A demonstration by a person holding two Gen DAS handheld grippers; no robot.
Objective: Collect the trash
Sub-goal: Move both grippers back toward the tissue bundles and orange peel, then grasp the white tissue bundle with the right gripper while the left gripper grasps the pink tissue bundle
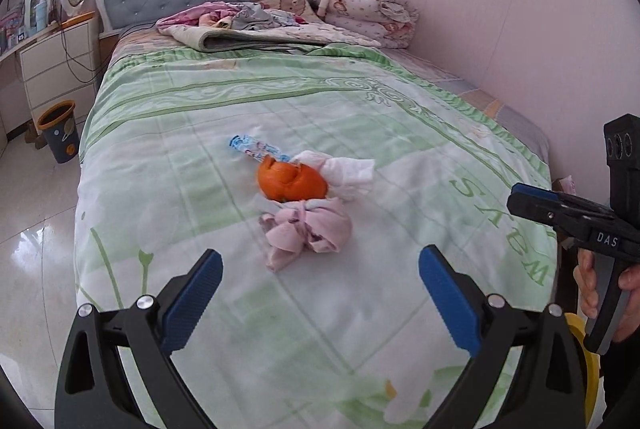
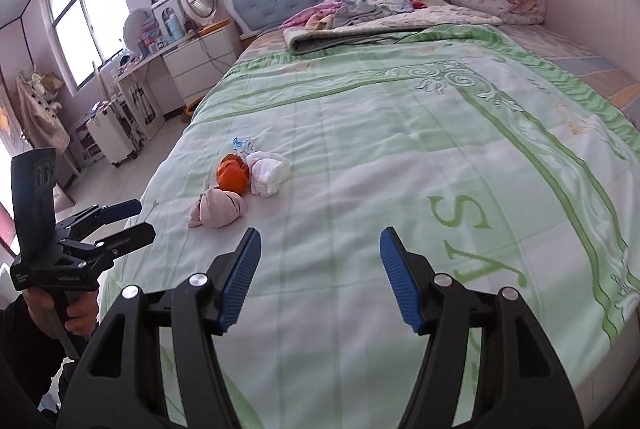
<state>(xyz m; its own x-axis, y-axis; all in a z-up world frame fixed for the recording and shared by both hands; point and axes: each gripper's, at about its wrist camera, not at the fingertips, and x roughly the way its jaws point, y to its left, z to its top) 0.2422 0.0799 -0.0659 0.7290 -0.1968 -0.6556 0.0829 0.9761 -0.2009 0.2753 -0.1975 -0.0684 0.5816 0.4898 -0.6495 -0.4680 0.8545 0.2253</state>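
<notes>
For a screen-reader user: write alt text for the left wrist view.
Open left gripper hovers over a green bedspread before a pile: orange peel, crumpled white tissue, pink cloth bundle, blue wrapper. Dark bin stands left.

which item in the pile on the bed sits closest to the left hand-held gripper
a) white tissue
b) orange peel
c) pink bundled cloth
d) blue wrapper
c: the pink bundled cloth lies on the near side of the pile, nearest the open left hand-held gripper, with the orange peel behind it.

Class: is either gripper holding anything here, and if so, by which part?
Nothing is held. The left gripper and right gripper are both open above the bed.
</notes>
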